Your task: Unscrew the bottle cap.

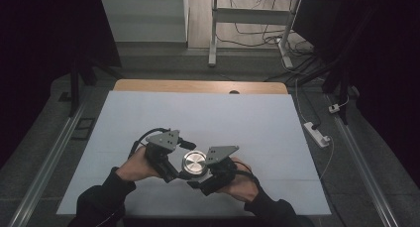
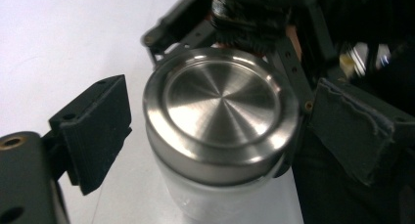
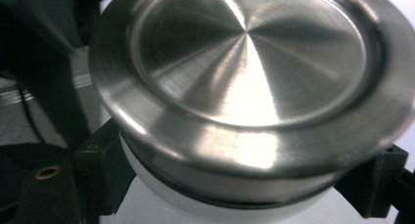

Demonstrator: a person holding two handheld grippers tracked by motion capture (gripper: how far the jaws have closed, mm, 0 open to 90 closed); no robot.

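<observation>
Jar, frosted body, brushed steel lid

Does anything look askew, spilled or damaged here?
Nothing stands out. The jar stands upright on the white table, its steel lid seated level, between the left hand-held gripper and right hand-held gripper. No spill visible.

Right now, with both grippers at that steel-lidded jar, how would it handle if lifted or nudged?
The jar looks frosted and rigid, possibly glass, so probably fragile. Its polished steel lid looks smooth, likely slippery under the fingers. Standing upright on the white table, it seems top-heavy and might tip, then roll.
</observation>
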